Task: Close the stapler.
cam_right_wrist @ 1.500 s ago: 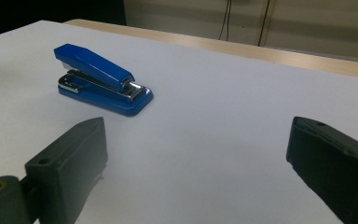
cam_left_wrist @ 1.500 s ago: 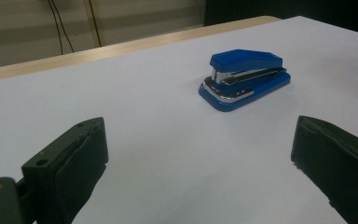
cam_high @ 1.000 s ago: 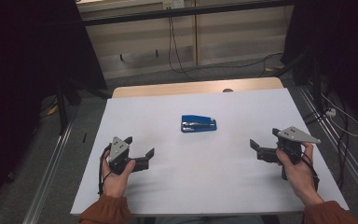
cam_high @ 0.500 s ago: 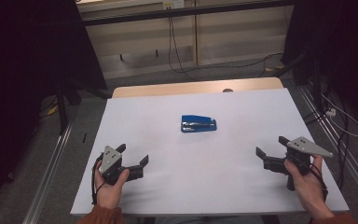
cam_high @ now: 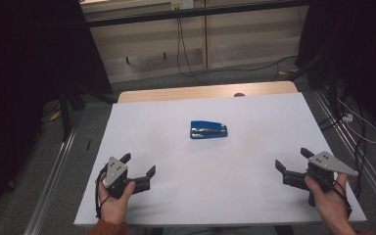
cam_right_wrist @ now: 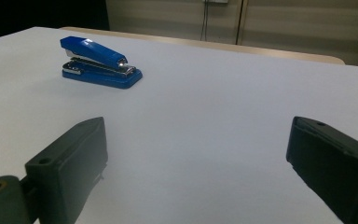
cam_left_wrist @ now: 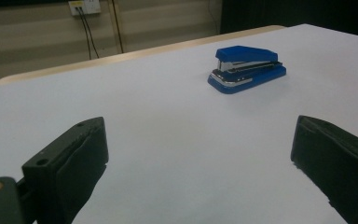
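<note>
Blue stapler (cam_high: 208, 130) lying flat near centre of white surface (cam_high: 254, 196), slightly toward far side, untouched. Left gripper (cam_high: 138, 170) low over near-left part of surface, held in left hand (cam_high: 113, 200), fingers (cam_left_wrist: 70, 163) released, spread wide, nothing between them. Right gripper (cam_high: 293, 165) over near-right part, held in right hand (cam_high: 325, 198), fingers (cam_right_wrist: 72, 161) likewise released and empty. Both grippers well apart from stapler and from each other, stapler roughly between them but farther off. In left gripper view stapler (cam_left_wrist: 247, 68) far and right of centre; in right gripper view stapler (cam_right_wrist: 100, 63) far left. Bare wooden edge of table (cam_high: 176, 94) along far side, cables (cam_high: 178, 44) hanging beyond.
</note>
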A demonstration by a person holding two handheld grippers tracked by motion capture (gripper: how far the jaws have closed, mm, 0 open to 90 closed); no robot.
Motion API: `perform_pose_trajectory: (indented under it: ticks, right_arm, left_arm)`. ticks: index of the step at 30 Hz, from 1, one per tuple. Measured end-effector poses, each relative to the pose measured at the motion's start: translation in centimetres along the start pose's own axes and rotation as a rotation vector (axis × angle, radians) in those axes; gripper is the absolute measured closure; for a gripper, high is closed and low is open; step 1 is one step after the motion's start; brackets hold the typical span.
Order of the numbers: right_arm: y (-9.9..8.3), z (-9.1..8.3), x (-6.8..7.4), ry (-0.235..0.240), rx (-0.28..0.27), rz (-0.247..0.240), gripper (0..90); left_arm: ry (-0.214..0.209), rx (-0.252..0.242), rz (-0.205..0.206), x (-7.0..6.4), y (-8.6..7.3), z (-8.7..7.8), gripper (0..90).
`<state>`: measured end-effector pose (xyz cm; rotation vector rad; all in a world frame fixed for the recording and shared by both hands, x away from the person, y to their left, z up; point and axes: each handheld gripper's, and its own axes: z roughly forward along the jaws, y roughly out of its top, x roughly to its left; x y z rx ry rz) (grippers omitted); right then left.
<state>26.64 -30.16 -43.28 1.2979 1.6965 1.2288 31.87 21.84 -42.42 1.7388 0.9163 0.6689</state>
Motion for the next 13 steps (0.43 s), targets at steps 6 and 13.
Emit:
perform_pose_trajectory:
  ticks: [6, 13]
  right_arm:
    - [-0.09, 0.31, 0.38, 0.016, 0.000, -0.008, 4.2]
    - [-0.01, 0.51, 0.37, 0.024, -0.009, -0.009, 3.5]
  left_arm:
    - [-0.006, 0.002, -0.010, 0.03, -0.01, 0.17, 3.9]
    - [-0.010, 0.009, -0.017, 0.01, -0.02, 0.38, 3.9]
